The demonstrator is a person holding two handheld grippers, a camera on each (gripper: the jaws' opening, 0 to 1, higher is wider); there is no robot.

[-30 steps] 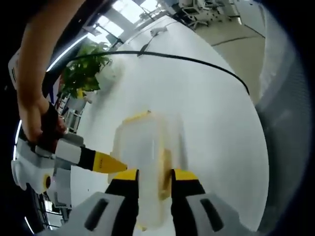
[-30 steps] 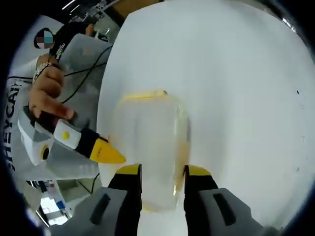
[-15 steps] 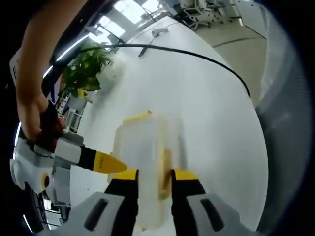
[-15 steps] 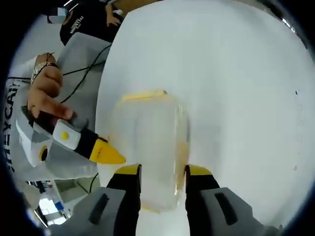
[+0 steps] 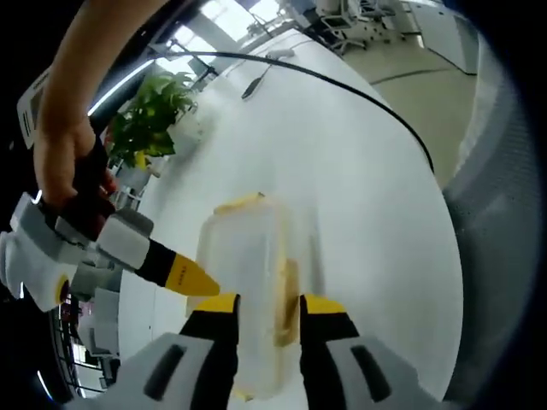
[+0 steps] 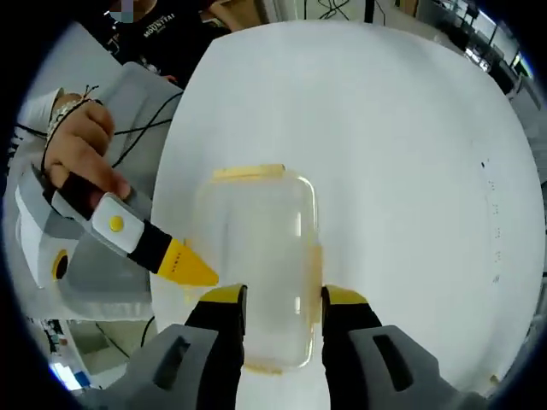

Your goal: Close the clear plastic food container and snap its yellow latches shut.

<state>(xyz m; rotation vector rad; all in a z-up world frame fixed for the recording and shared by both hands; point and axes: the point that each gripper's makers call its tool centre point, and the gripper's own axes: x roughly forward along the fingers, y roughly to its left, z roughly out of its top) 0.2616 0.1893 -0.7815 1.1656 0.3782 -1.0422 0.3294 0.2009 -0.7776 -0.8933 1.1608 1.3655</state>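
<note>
In the left gripper view we see our left gripper [image 5: 268,306] with its yellow-tipped jaws set a little apart on either side of the near end of the clear plastic food container [image 5: 245,282], which lies on the white surface [image 5: 359,196]; whether the jaws press on it we cannot tell. A yellow latch [image 5: 239,203] shows at the container's far end and another [image 5: 287,290] along its right side. The right gripper [image 5: 190,278] comes in from the left of this view, held by a hand [image 5: 68,162], its yellow tip just beside the container's left edge. A black cable [image 5: 342,94] crosses the surface further off and a green plant [image 5: 149,120] stands beyond it. In the right gripper view, the right gripper [image 6: 283,299] likewise straddles the near end of the container [image 6: 256,273], jaws parted, lid on top, with a latch [image 6: 248,172] at the far end, and the left gripper [image 6: 184,265] points at the container's left side
</note>
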